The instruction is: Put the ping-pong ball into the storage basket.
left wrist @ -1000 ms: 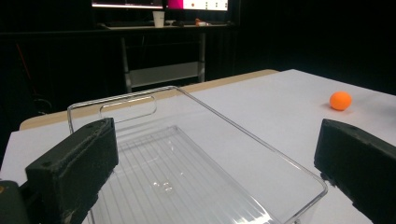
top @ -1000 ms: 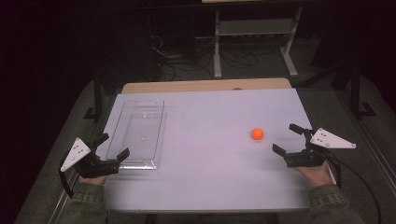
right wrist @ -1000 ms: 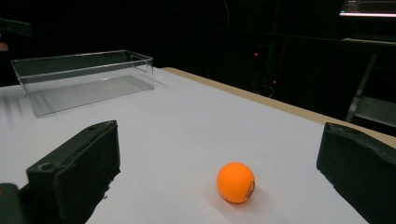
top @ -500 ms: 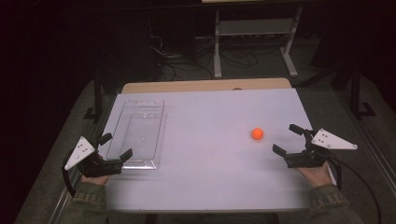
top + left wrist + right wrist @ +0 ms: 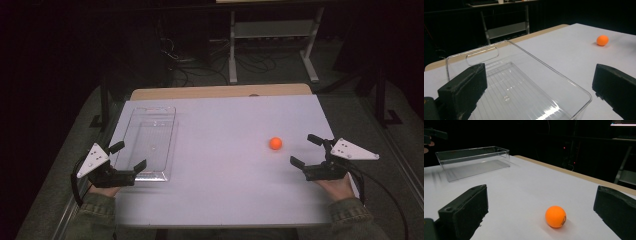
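An orange ball (image 5: pixel 275 143) rests on the white table (image 5: pixel 225 130), right of centre; it also appears as the ball (image 5: pixel 555 216) and the ball (image 5: pixel 602 40). A clear plastic bin (image 5: pixel 150 140) stands empty at the left, seen again as the bin (image 5: pixel 524 85) and the bin (image 5: pixel 471 161). My left gripper (image 5: pixel 128 156) is open at the bin's near end, its jaws straddling that end. My right gripper (image 5: pixel 307 150) is open just right of the ball, jaws wide apart and empty.
A bare wooden strip (image 5: pixel 220 92) edges the table's far side. Beyond it stand a metal shelf frame (image 5: pixel 272 40) and floor cables (image 5: pixel 195 65) in a dark room. Open table surface lies between bin and ball.
My left gripper has moved right and forward, closer to the bin's near end. The right gripper and the ball have stayed put.
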A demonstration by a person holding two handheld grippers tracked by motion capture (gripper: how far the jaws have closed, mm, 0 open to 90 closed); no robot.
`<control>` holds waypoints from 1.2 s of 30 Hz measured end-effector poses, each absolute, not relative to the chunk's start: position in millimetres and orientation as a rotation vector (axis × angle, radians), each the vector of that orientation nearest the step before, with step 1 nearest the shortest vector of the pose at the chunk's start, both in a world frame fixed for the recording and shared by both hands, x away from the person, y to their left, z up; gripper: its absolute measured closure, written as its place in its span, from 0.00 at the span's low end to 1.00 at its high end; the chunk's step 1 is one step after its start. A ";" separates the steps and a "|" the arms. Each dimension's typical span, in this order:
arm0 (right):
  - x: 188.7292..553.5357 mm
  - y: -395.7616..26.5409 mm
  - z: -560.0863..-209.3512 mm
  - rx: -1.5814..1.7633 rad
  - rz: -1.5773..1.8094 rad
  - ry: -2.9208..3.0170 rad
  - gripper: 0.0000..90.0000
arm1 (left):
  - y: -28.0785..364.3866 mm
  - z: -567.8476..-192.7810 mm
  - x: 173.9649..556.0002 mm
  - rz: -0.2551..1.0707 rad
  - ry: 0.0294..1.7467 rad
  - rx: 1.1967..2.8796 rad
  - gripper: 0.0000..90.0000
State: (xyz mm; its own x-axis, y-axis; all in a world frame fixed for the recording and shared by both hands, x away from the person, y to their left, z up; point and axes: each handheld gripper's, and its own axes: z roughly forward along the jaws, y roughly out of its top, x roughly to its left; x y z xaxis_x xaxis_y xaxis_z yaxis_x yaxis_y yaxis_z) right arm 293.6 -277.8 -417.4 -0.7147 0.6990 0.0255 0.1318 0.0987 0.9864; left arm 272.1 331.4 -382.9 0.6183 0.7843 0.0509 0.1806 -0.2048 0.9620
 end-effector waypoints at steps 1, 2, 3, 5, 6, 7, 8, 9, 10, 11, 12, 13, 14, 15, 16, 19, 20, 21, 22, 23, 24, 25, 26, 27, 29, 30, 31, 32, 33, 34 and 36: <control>293.6 -277.9 -417.4 0.810 1.653 1.927 0.00 | 330.6 -382.1 272.3 0.674 0.794 1.728 0.00; 293.6 -277.9 -417.4 0.810 1.653 1.927 0.00 | 329.5 -381.4 272.6 0.673 0.791 1.725 0.00; 293.5 -277.9 -417.3 0.811 1.652 1.928 0.00 | 329.0 -380.1 272.9 0.673 0.787 1.730 0.00; 293.4 -277.9 -417.2 0.810 1.654 1.926 0.00 | 327.9 -377.7 273.7 0.676 0.779 1.738 0.00; 293.4 -278.0 -417.2 0.808 1.654 1.926 0.00 | 327.3 -376.4 274.1 0.677 0.777 1.742 0.00; 293.4 -278.0 -417.1 0.810 1.655 1.926 0.00 | 326.6 -375.4 274.5 0.677 0.774 1.744 0.00; 293.5 -278.0 -417.2 0.811 1.656 1.926 0.00 | 325.8 -374.3 274.9 0.678 0.774 1.748 0.00; 293.6 -278.1 -417.2 0.809 1.656 1.927 0.00 | 325.2 -373.3 275.4 0.680 0.771 1.755 0.00; 293.6 -278.1 -417.3 0.808 1.654 1.928 0.00 | 324.2 -372.7 275.8 0.680 0.770 1.757 0.00; 293.6 -278.1 -417.3 0.810 1.654 1.930 0.00 | 323.3 -372.1 276.1 0.685 0.765 1.767 0.00; 293.5 -278.1 -417.3 0.813 1.653 1.932 0.00 | 322.3 -371.5 276.4 0.688 0.760 1.776 0.00; 293.6 -278.1 -417.4 0.813 1.654 1.932 0.00 | 321.4 -371.1 276.6 0.688 0.760 1.780 0.00; 293.6 -278.0 -417.5 0.814 1.654 1.934 0.00 | 320.7 -370.7 277.0 0.686 0.758 1.783 0.00; 293.6 -278.0 -417.5 0.814 1.653 1.934 0.00 | 319.8 -370.3 277.5 0.684 0.758 1.786 0.00; 293.7 -278.0 -417.6 0.814 1.654 1.935 0.00 | 319.0 -369.8 278.2 0.683 0.754 1.791 0.00; 293.7 -277.7 -417.8 0.815 1.653 1.938 0.00 | 316.2 -366.5 279.7 0.669 0.747 1.803 0.00; 293.6 -277.6 -417.9 0.815 1.654 1.939 0.00 | 315.3 -364.8 280.3 0.670 0.743 1.806 0.00; 293.6 -277.6 -417.9 0.815 1.655 1.939 0.00 | 314.6 -363.0 281.0 0.670 0.738 1.807 0.00; 293.6 -277.7 -417.8 0.815 1.655 1.939 0.00 | 314.0 -361.0 281.4 0.671 0.735 1.810 0.00; 293.6 -277.9 -417.8 0.815 1.655 1.938 0.00 | 313.4 -359.4 281.8 0.672 0.731 1.812 0.00; 293.6 -277.9 -417.8 0.816 1.656 1.938 0.00 | 312.5 -358.2 282.1 0.669 0.729 1.814 0.00; 293.6 -278.0 -417.8 0.817 1.655 1.939 0.00 | 311.6 -357.1 282.5 0.670 0.729 1.817 0.00; 293.6 -278.0 -417.8 0.817 1.655 1.939 0.00 | 311.2 -356.2 283.3 0.672 0.723 1.826 0.00; 293.6 -278.1 -417.9 0.816 1.656 1.939 0.00 | 310.5 -355.6 283.7 0.669 0.724 1.827 0.00; 293.6 -278.0 -417.8 0.816 1.656 1.939 0.00 | 309.4 -354.3 284.8 0.666 0.723 1.837 0.00; 293.6 -277.9 -417.8 0.816 1.657 1.939 0.00 | 308.8 -353.5 285.3 0.667 0.718 1.843 0.00; 293.6 -278.0 -417.8 0.815 1.656 1.939 0.00 | 307.8 -352.9 285.9 0.664 0.717 1.844 0.00; 293.6 -278.0 -417.8 0.815 1.658 1.939 0.00 | 307.2 -351.9 286.5 0.665 0.717 1.850 0.00; 293.6 -278.0 -417.9 0.816 1.657 1.940 0.00 | 306.2 -350.9 287.4 0.664 0.715 1.853 0.00; 293.6 -278.0 -417.9 0.816 1.658 1.941 0.00 | 305.1 -349.9 288.2 0.663 0.713 1.856 0.00; 293.7 -277.9 -418.0 0.815 1.658 1.942 0.00 | 302.7 -347.5 289.9 0.660 0.710 1.864 0.00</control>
State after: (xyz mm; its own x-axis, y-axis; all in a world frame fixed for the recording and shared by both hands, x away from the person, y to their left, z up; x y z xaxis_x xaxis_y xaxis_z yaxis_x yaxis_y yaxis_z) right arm 293.7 -277.9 -418.0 -0.7203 0.6928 0.0342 0.1424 0.0994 0.9848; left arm 289.9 302.7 -347.5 0.6796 0.7224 0.1279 0.1808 -0.3339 0.9251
